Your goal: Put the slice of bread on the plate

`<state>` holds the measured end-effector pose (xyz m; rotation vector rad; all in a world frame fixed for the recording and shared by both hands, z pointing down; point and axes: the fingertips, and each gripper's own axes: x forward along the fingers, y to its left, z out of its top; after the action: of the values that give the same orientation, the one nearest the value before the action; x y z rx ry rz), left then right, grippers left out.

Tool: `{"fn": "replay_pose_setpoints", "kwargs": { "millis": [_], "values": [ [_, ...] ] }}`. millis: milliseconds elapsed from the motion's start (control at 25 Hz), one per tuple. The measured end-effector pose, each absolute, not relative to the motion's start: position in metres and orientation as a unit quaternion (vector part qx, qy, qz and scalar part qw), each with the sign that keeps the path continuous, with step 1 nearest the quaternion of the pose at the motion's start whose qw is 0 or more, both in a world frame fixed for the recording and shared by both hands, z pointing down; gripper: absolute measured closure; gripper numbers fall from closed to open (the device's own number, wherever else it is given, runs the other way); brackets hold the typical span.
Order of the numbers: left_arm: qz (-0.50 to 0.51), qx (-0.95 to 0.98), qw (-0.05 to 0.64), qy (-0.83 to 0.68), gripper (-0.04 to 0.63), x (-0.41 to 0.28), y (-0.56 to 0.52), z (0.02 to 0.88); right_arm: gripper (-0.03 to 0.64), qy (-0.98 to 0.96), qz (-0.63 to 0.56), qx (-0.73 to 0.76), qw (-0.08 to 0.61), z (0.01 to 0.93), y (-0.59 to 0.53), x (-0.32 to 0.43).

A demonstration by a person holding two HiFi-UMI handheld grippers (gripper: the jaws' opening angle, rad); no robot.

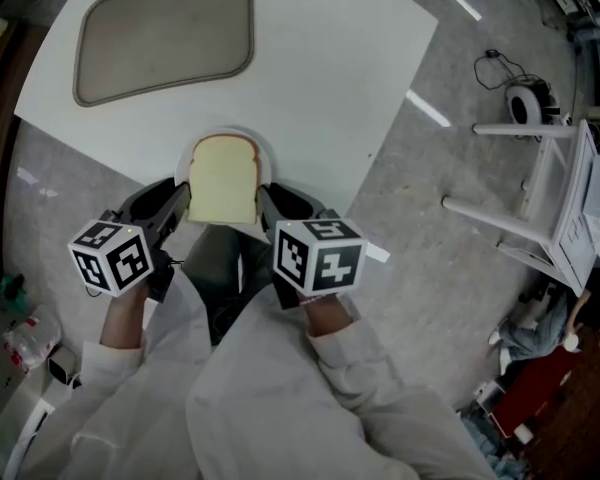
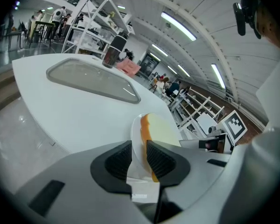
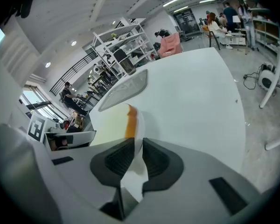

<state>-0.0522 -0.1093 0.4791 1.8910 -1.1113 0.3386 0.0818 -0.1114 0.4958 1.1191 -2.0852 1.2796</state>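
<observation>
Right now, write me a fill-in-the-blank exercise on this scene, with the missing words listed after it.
On the round white plate lies a pale square slice of ____.
Counting the left gripper and the right gripper, the grippers clamped on that plate's rim number ____.
The grey rounded-rectangular tray on the white table is ____.
Missing words: bread; two; empty.
</observation>
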Motion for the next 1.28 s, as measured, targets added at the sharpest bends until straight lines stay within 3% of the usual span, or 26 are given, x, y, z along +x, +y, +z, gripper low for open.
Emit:
{"fn": "replay_pose_setpoints", "kwargs": {
  "millis": [440, 1280],
  "values": [
    [0.112, 0.761, 0.445, -0.459, 0.492, -0.065, -0.128, 0.471, 0.554, -0.766, 0.453, 0.394, 0.230, 0.490, -0.134, 0.069],
    [0.103, 0.792, 0.435, -0.416, 0.492, -0.156, -0.238, 0.444, 0.557, -0.755, 0.455, 0.436, 0.185, 0.464, -0.240, -0.021]
  ]
}}
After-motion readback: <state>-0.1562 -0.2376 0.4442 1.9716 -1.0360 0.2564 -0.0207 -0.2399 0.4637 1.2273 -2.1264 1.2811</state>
